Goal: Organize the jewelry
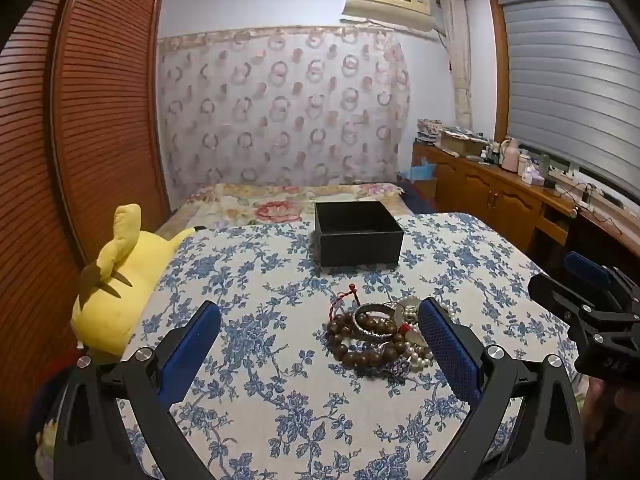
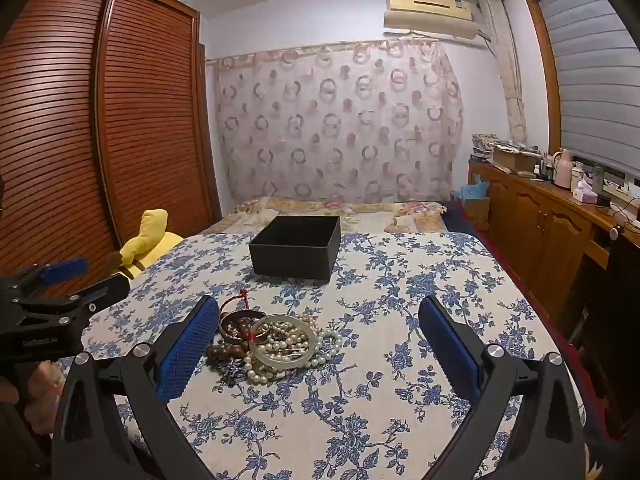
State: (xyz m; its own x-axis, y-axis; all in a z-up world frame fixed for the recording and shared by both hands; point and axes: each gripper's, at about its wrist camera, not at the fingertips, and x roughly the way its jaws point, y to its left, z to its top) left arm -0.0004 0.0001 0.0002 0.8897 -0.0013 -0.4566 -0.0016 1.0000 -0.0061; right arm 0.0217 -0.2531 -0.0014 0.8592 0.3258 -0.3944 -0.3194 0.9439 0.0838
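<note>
A pile of jewelry point(image 1: 380, 334) lies on the blue-flowered cloth: brown wooden beads point(image 1: 356, 350), a silver bangle point(image 1: 374, 322), a red cord point(image 1: 346, 298) and white pearls point(image 1: 418, 356). In the right wrist view the pile point(image 2: 272, 340) shows a pale jade bangle point(image 2: 285, 342) on top. An open, empty black box point(image 1: 357, 233) stands behind it, also in the right wrist view point(image 2: 296, 246). My left gripper point(image 1: 320, 340) is open, its right finger beside the pile. My right gripper point(image 2: 320, 340) is open, its left finger next to the pile.
A yellow plush toy point(image 1: 120, 276) lies at the table's left edge. A wooden wardrobe point(image 1: 80, 120) stands on the left. A wooden cabinet point(image 2: 552, 220) with bottles runs along the right under the window. A bed point(image 1: 288, 200) lies behind the table.
</note>
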